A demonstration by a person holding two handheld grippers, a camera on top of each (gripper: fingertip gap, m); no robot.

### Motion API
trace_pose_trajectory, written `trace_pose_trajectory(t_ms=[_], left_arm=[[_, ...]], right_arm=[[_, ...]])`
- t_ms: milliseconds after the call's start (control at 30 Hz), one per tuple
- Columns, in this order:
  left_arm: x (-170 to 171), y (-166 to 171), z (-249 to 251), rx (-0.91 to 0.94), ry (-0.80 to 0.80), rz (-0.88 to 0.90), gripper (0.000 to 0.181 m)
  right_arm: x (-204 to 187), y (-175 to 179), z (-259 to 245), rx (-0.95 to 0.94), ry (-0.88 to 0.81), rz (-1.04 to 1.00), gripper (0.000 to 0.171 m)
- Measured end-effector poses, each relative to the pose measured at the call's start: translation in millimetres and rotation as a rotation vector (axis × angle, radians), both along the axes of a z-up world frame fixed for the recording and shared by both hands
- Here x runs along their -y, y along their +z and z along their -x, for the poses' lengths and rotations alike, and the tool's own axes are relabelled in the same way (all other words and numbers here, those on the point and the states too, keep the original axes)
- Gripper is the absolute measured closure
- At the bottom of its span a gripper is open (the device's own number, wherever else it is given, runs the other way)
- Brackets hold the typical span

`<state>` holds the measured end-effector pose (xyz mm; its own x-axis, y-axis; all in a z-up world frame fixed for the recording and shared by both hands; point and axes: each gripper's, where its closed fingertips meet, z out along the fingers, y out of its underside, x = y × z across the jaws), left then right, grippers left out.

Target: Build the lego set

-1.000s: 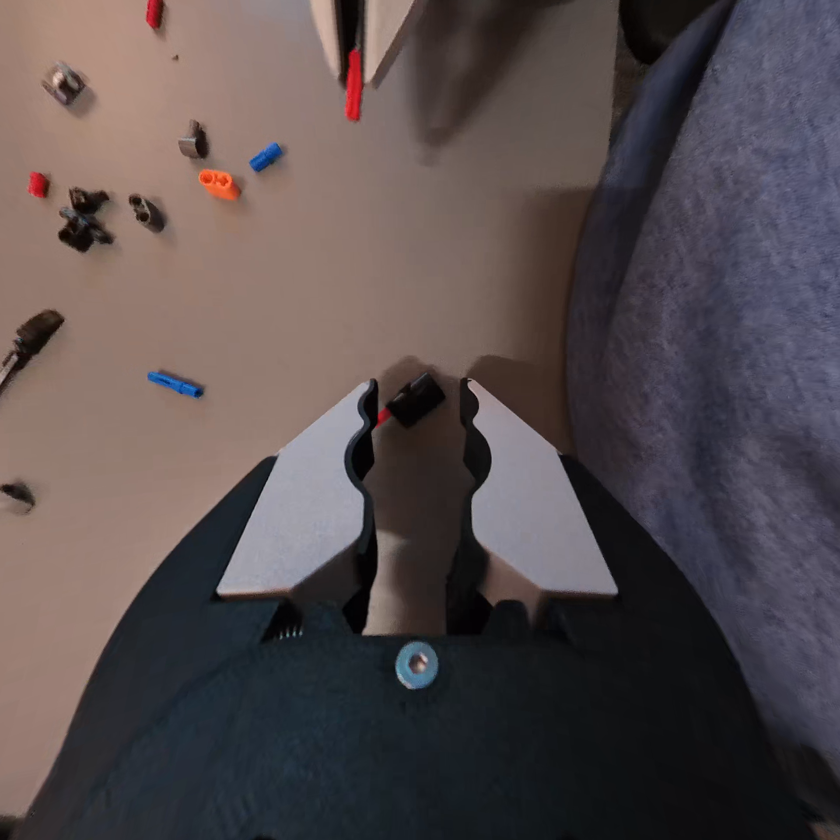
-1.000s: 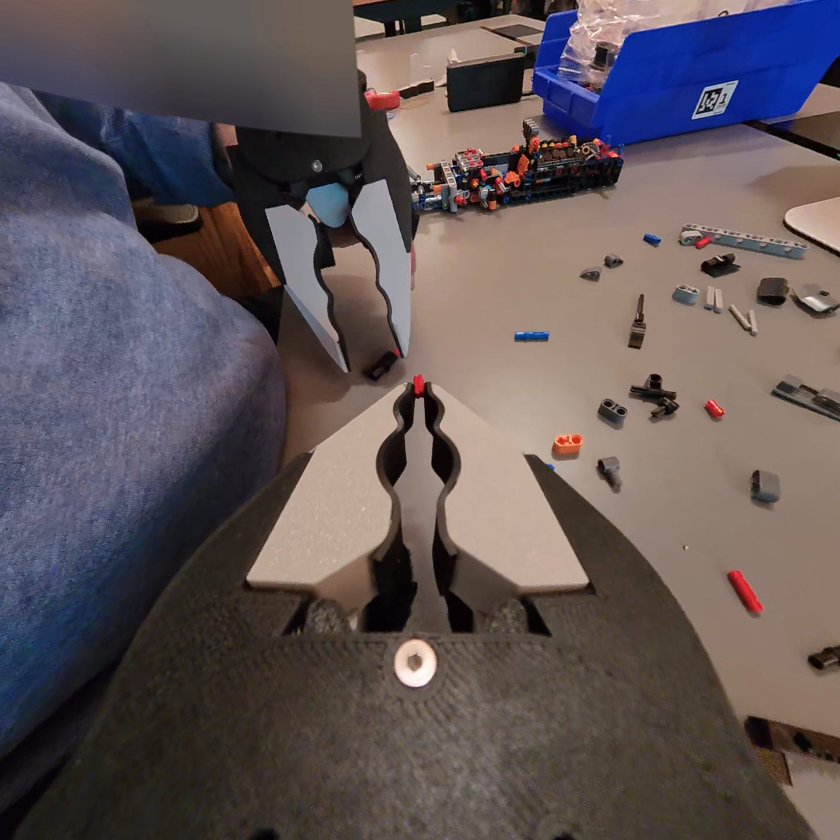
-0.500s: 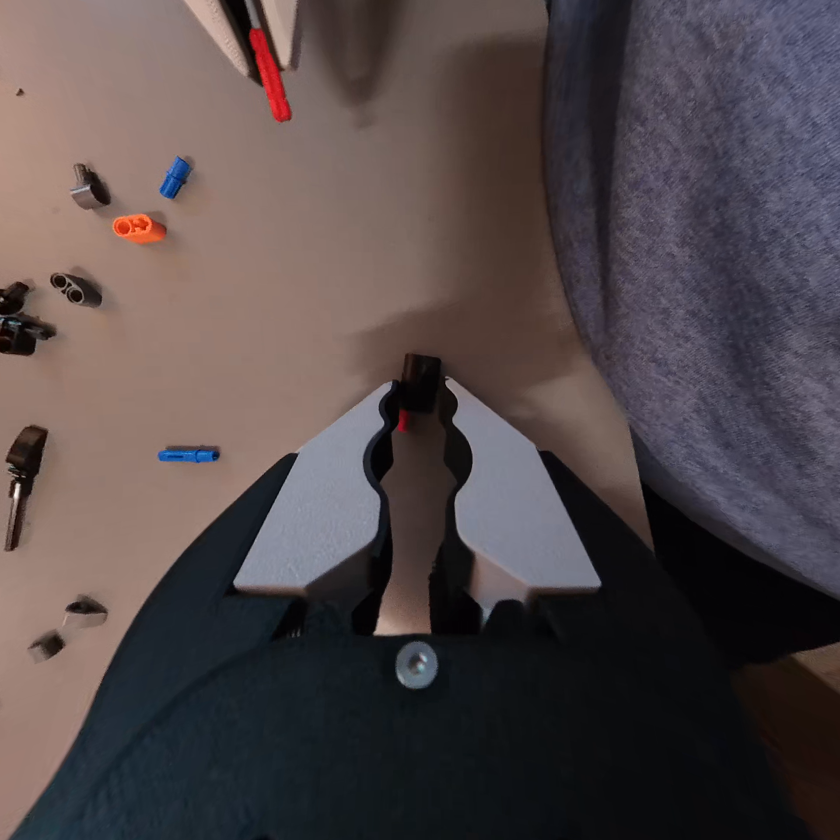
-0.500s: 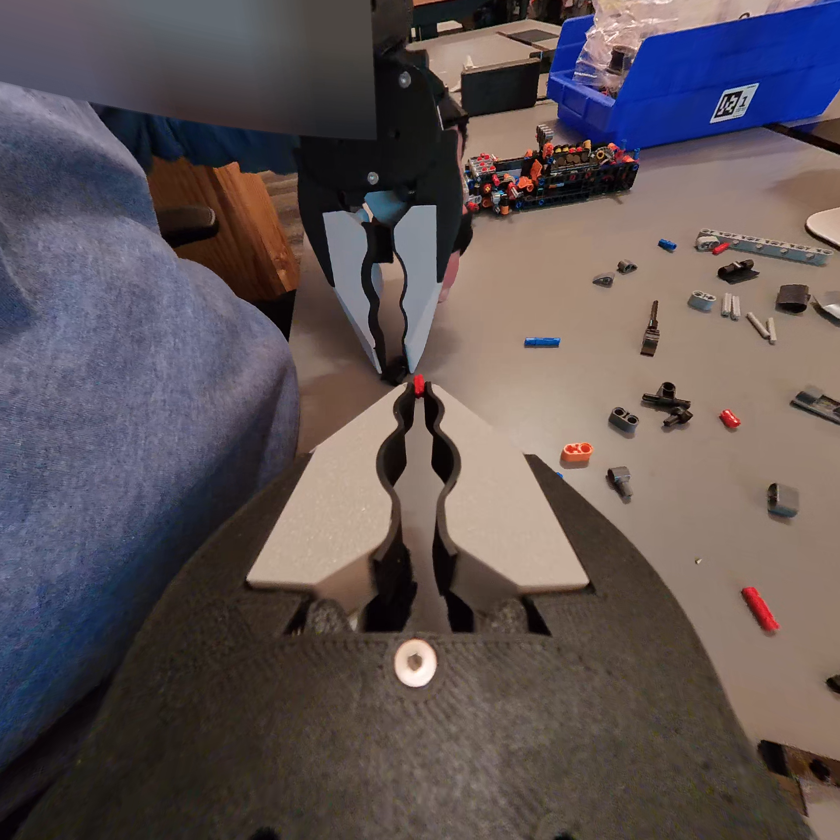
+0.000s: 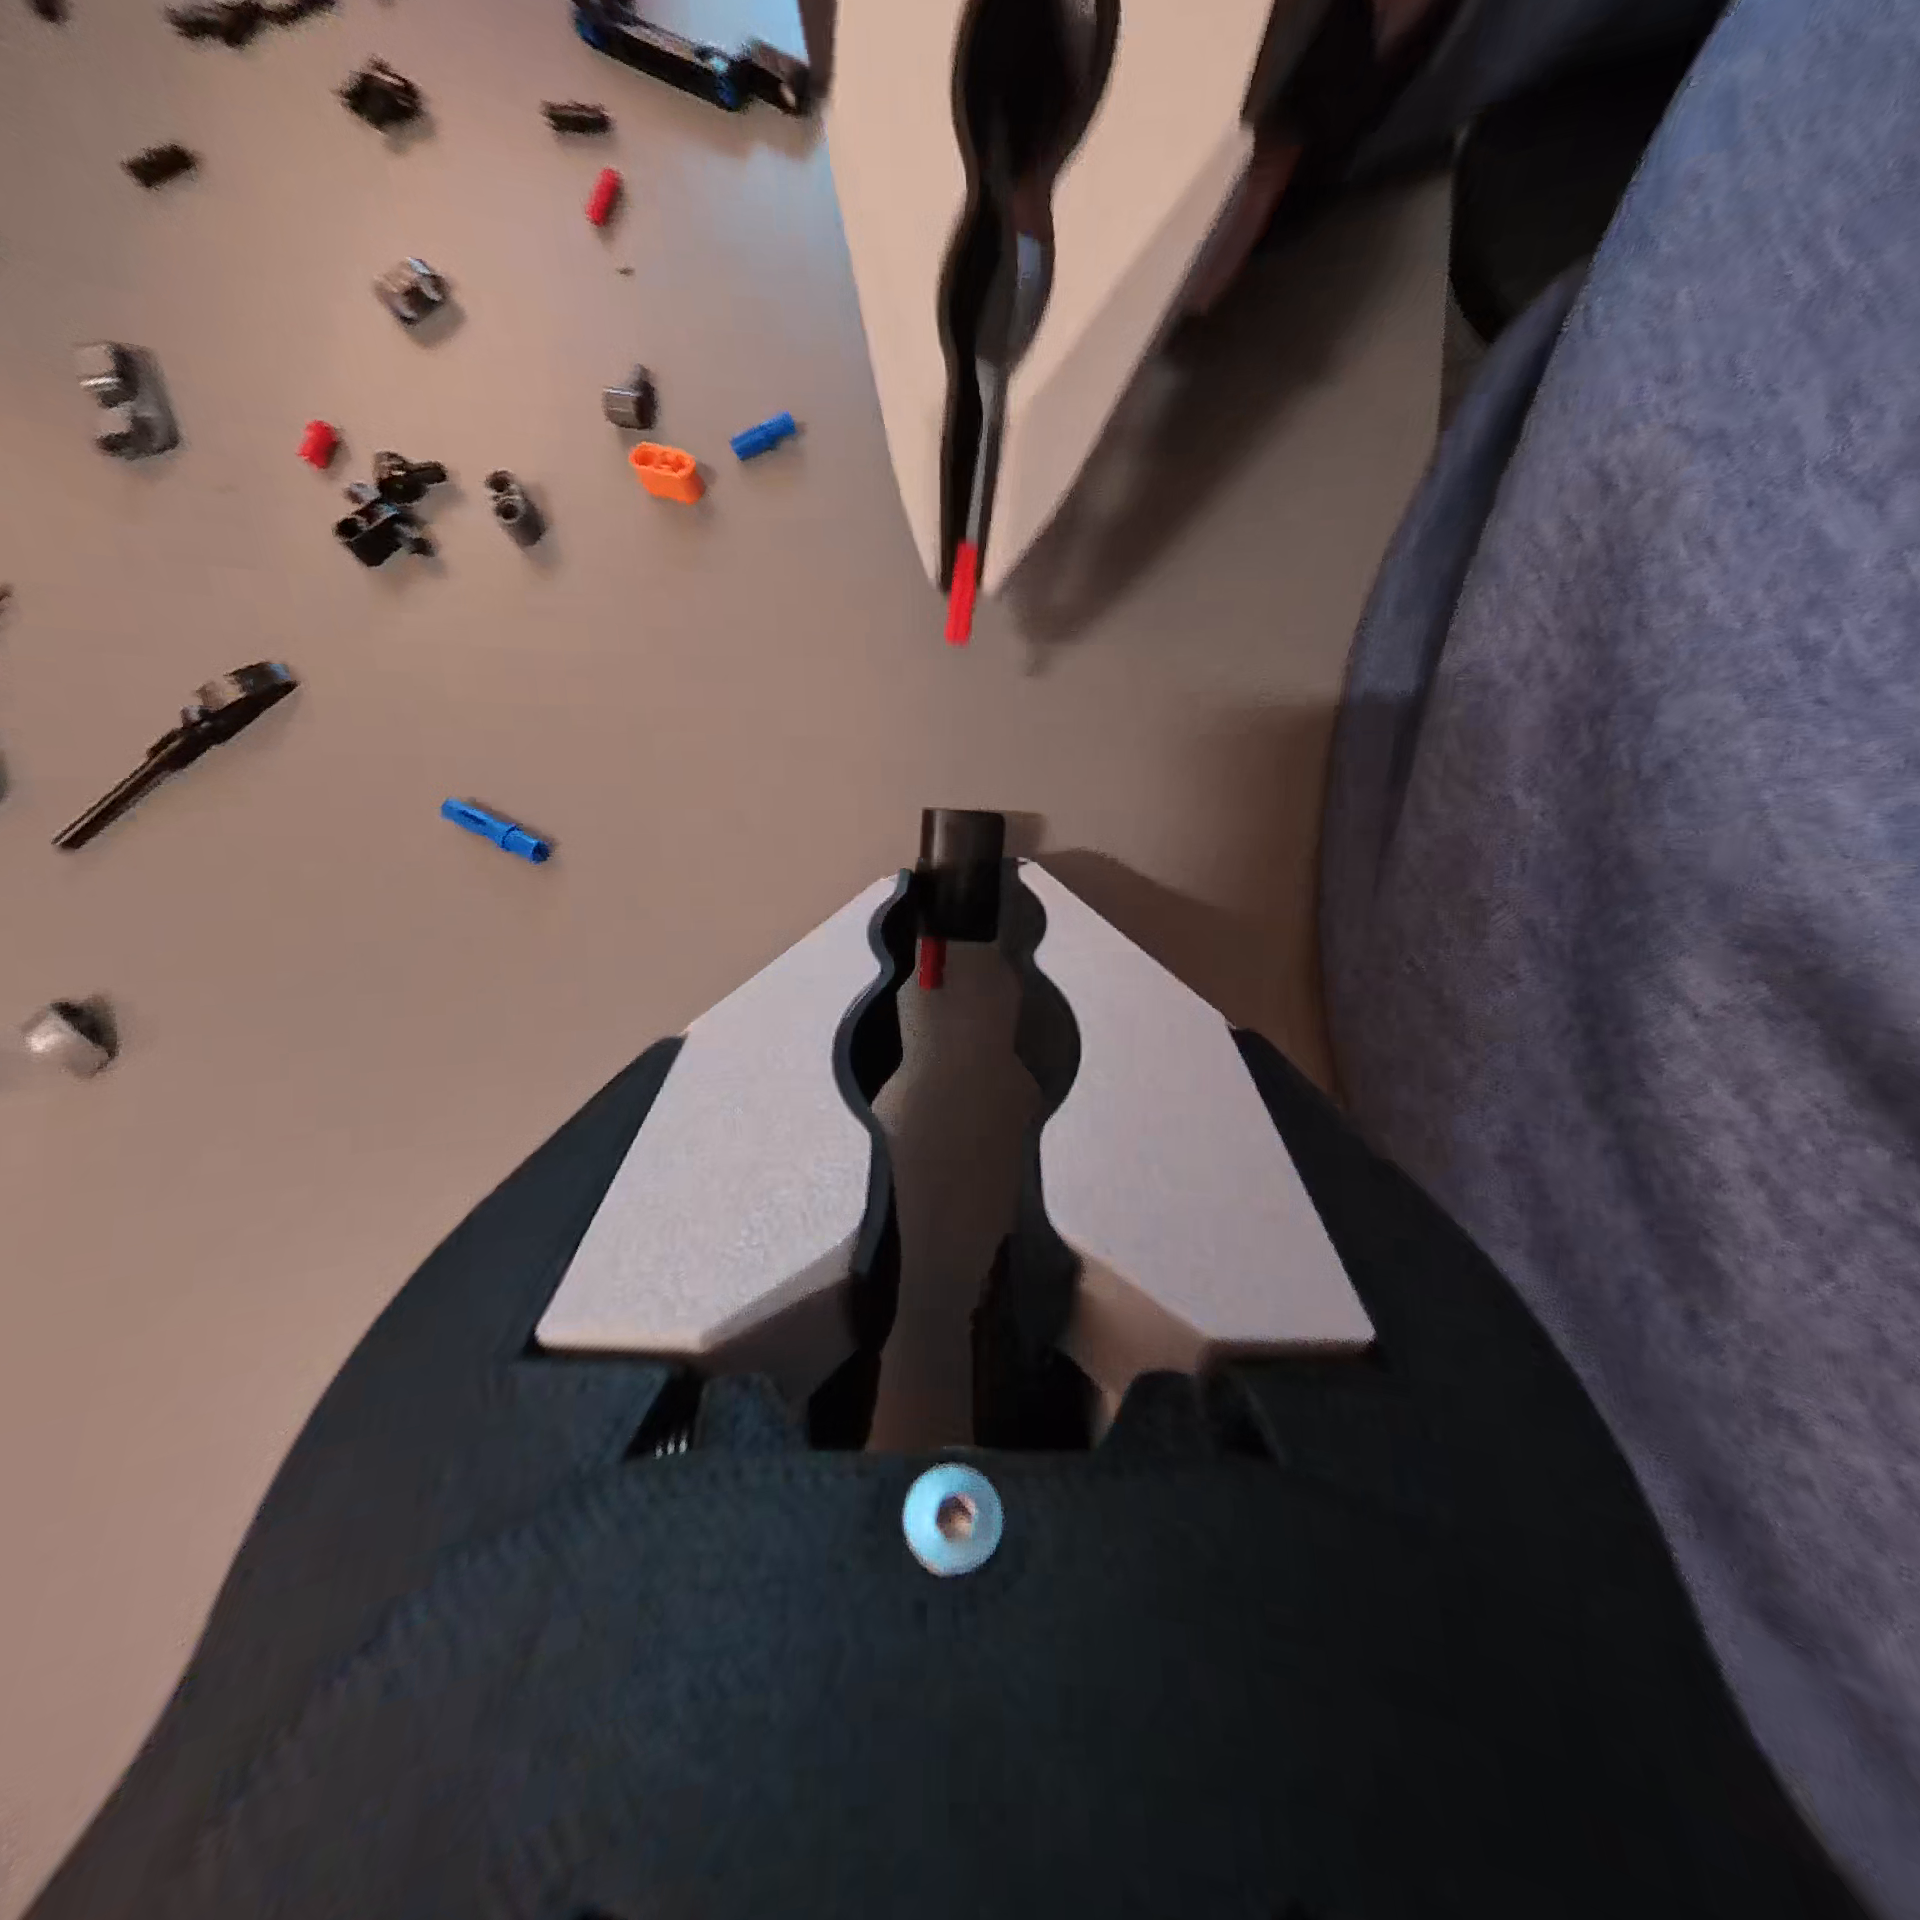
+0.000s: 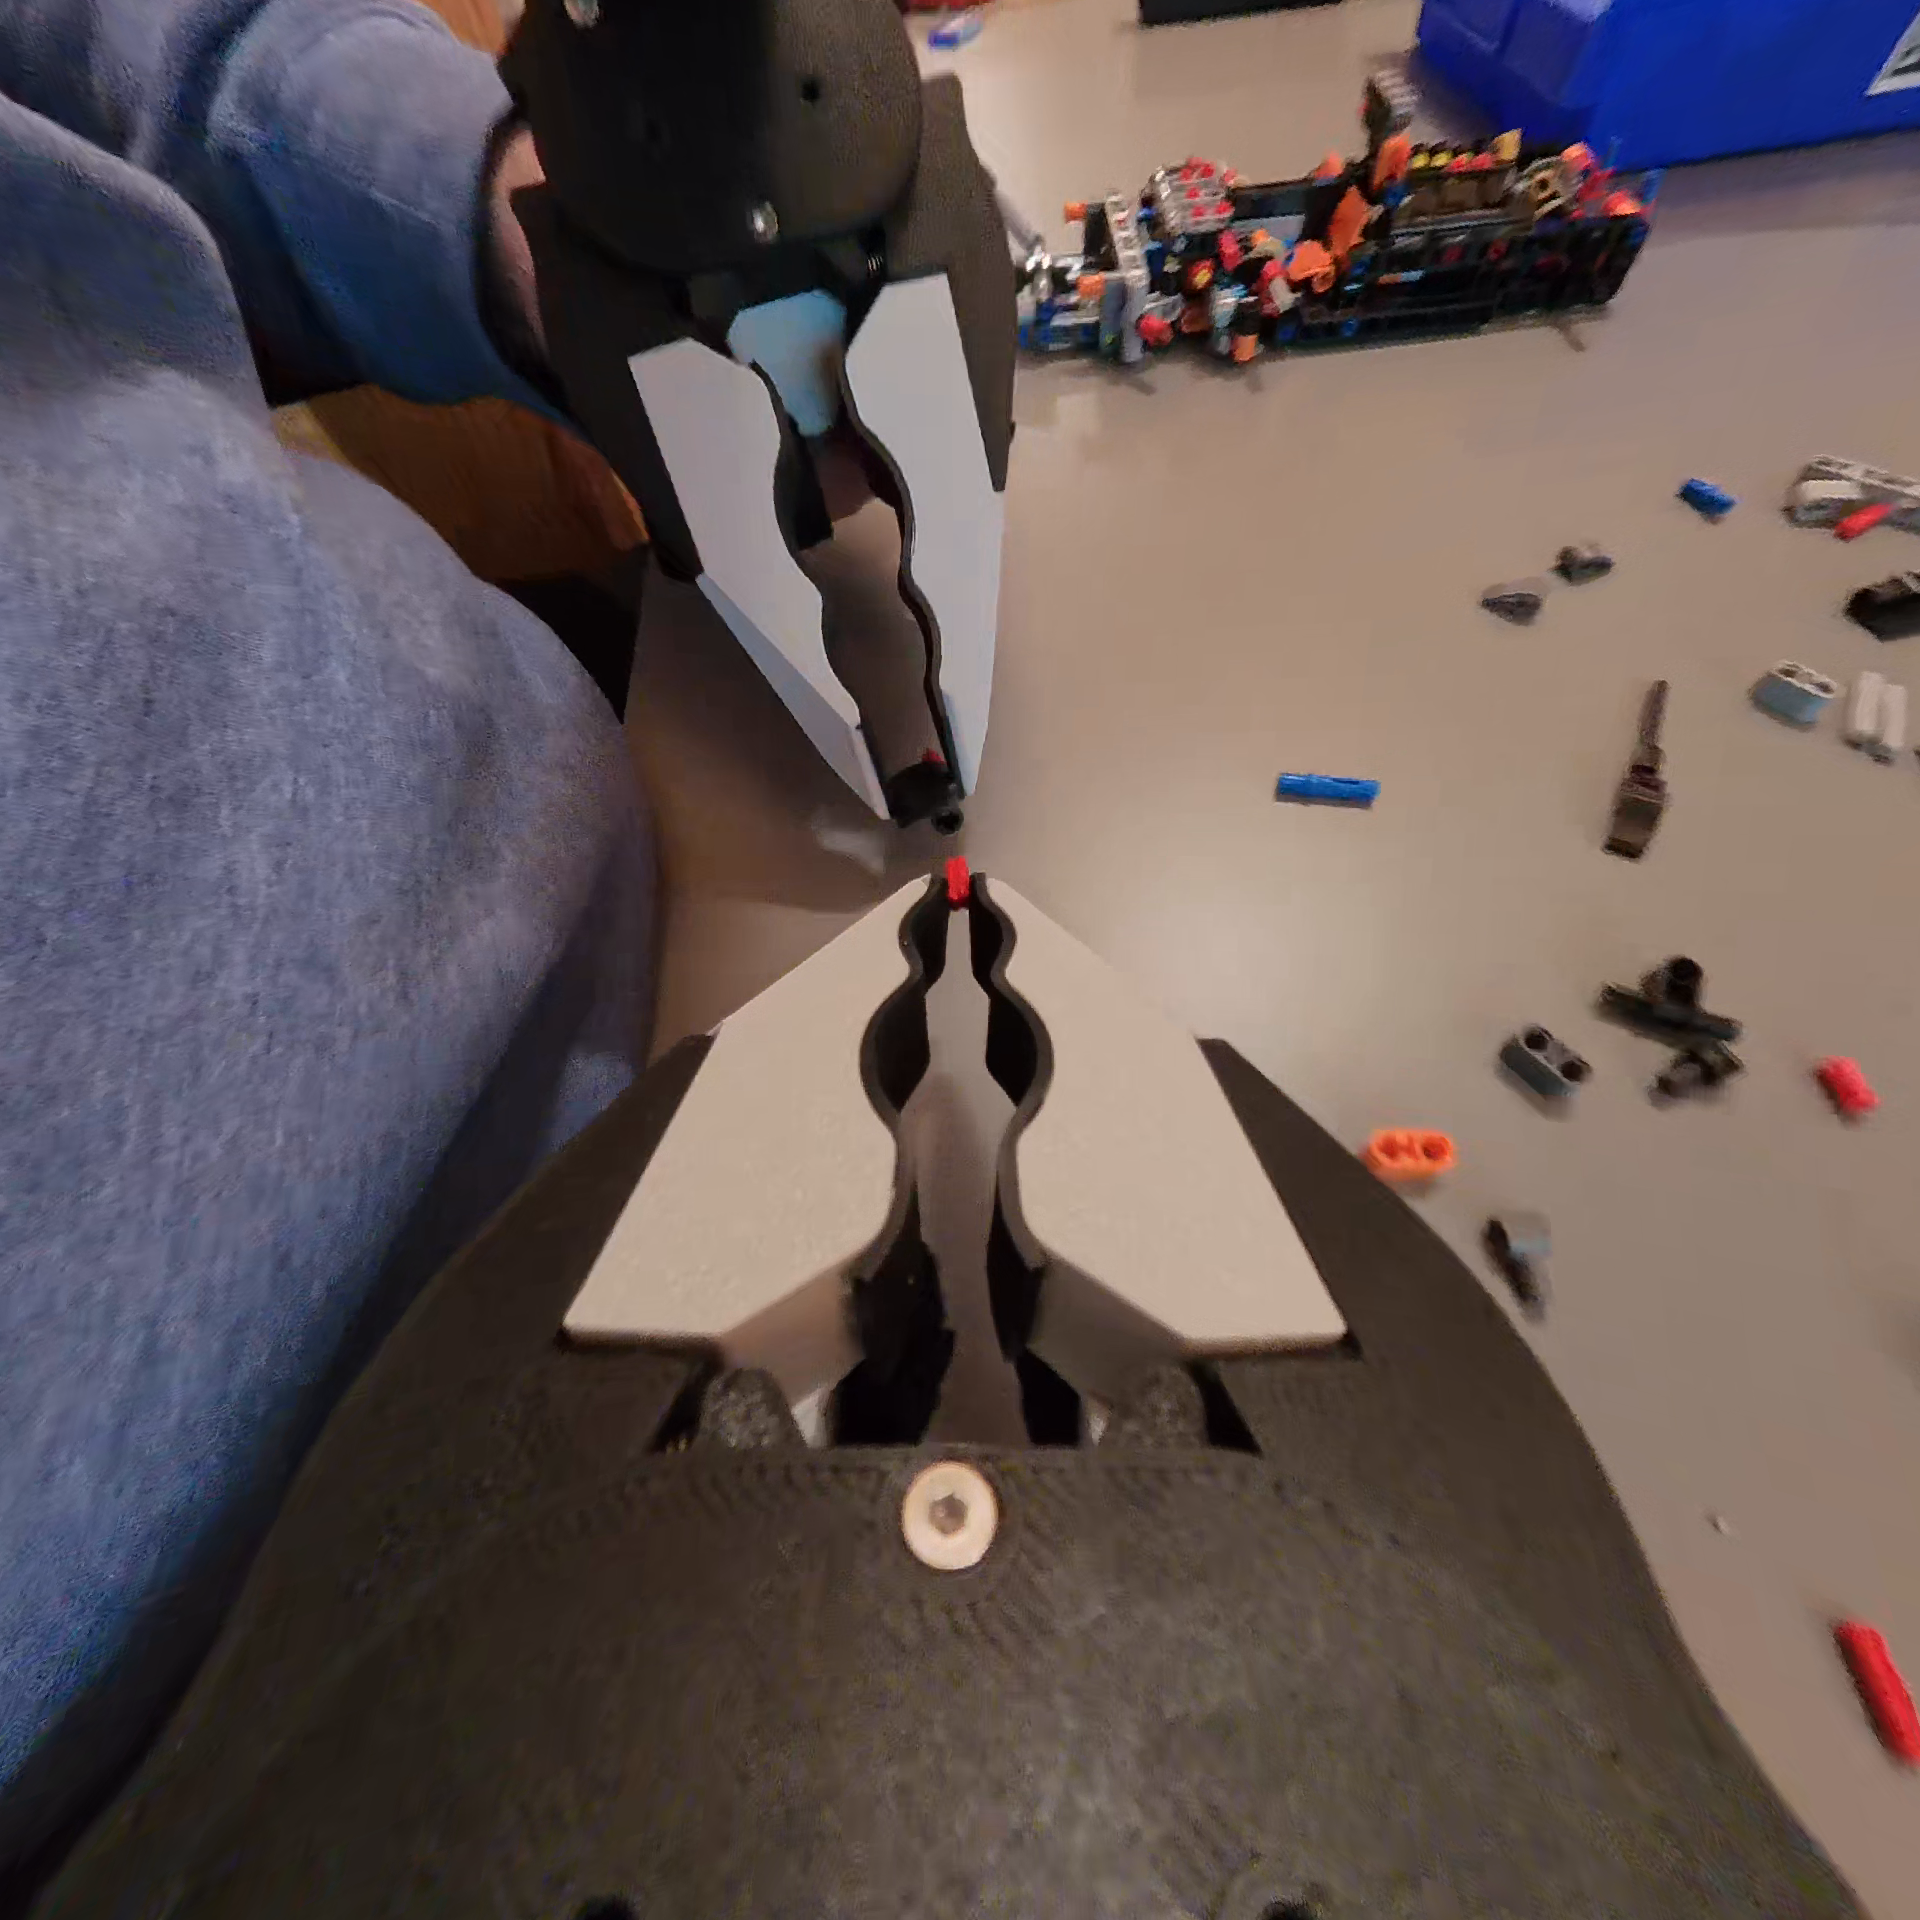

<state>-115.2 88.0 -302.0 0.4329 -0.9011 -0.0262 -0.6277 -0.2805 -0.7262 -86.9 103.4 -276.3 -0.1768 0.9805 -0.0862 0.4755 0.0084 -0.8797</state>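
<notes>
My left gripper (image 5: 961,883) is shut on a small black connector piece (image 5: 961,873) with a short red pin (image 5: 931,961) sticking out of its near end. My right gripper (image 6: 956,883) is shut on a red pin (image 6: 956,880) that pokes out past its tips. The two grippers face each other tip to tip just above the grey table. In the left wrist view the right gripper (image 5: 966,582) holds the red pin (image 5: 961,603) a short way ahead of the black piece. In the right wrist view the left gripper (image 6: 925,795) holds the black piece (image 6: 928,793) just beyond the red pin.
A long, part-built model (image 6: 1340,260) lies at the back of the table (image 6: 1247,623) before a blue bin (image 6: 1662,73). Loose pieces lie scattered, among them a blue pin (image 6: 1328,789), an orange connector (image 6: 1410,1154) and a red pin (image 6: 1878,1691). A person's blue sleeve (image 6: 260,831) borders the table edge. The gap from one gripper's tips to the other's is roughly 5 centimetres.
My left gripper has shut on the black piece and lifted it off the table. The two grippers have come closer, tips nearly meeting. The right gripper has kept its hold on the red pin.
</notes>
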Motion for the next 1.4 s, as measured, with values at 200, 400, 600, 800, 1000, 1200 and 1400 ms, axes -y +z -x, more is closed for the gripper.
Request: trace_pose_trajectory(t_ms=[200,400,600,800,1000,1200,1400], left_arm=[[1,1,10,0.04,0.174,-0.05,0.167],[2,0,10,0.041,0.248,-0.083,0.167],[1,-1,11,0.026,0.254,-0.095,0.167],[1,-1,11,0.02,0.256,-0.107,0.167],[1,1,11,0.027,0.256,-0.125,0.167],[3,3,12,0.045,0.245,-0.127,0.167],[9,6,10,0.1,0.198,-0.078,0.168]], right_arm=[[9,-15,25,0.089,0.06,-0.112,0.17],[12,-23,36,0.13,0.124,-0.173,0.17],[6,-16,31,0.104,0.141,-0.157,0.17],[7,-13,34,0.063,0.158,-0.091,0.17],[9,-14,37,0.06,0.184,-0.087,0.169],[12,-10,39,0.037,0.219,-0.122,0.17],[18,-8,38,0.013,0.302,-0.241,0.17]])
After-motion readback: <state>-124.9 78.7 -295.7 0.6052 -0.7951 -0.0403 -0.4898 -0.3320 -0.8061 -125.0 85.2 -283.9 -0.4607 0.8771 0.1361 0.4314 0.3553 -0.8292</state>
